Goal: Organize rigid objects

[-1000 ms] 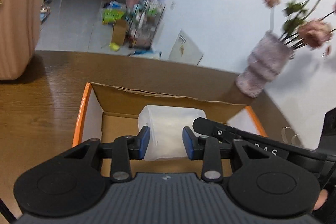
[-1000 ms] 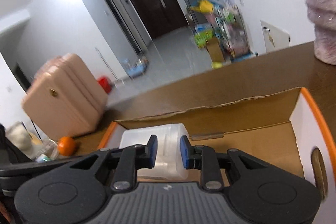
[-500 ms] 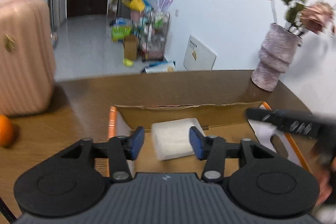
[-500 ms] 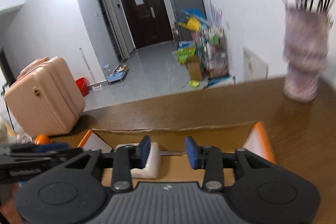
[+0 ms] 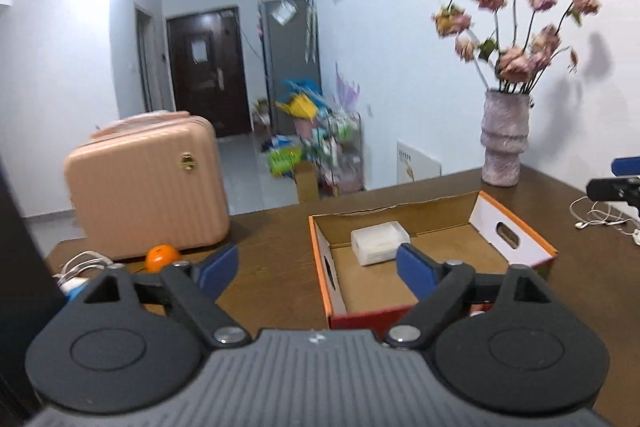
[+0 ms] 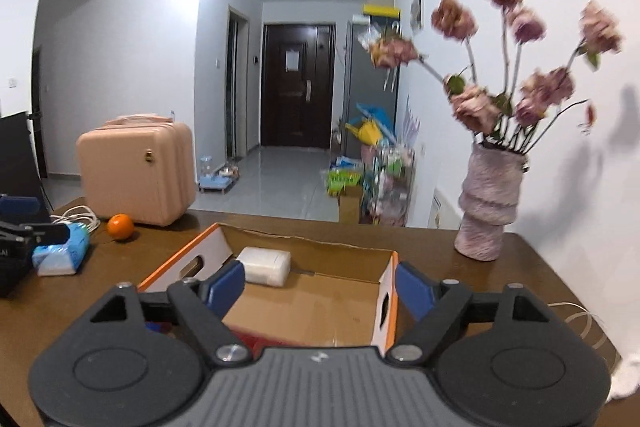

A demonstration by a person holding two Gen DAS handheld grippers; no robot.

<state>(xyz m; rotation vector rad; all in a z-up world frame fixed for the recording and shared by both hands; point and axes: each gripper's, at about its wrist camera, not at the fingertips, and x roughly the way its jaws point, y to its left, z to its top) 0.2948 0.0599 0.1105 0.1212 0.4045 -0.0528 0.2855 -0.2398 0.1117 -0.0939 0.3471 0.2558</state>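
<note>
Cardboard box (image 5: pixel 514 239) with orange edges and white end walls sits open-topped on the brown table (image 5: pixel 272 227); each end wall has an oval hand slot. White translucent plastic container (image 5: pixel 380 242) lies inside it on the bare cardboard floor, in the far corner, against the far wall and near the left-hand end (seen from the right wrist (image 6: pixel 264 264) it sits just past the slotted wall).

Left gripper (image 5: pixel 318 269) is held above the table short of the box, and its jaws have just been opening: the blue pads stand wide apart with nothing between them. Right gripper (image 6: pixel 320 283) hangs over the near part of the box, its jaws likewise just opened wide and empty.

Pink ribbed suitcase (image 5: pixel 148 187) stands on the table's far left with an orange (image 5: pixel 162 257) just in front of it. Beside that, in the right wrist view, lies a blue and white soft pack (image 6: pixel 60 253); its print is too blurred to read. Textured pink vase (image 5: pixel 505 139) of faded flowers stands at the far right by the wall, and white earphones (image 5: pixel 600 217) trail on the table near it. No label anywhere on the box or container can be read.
</note>
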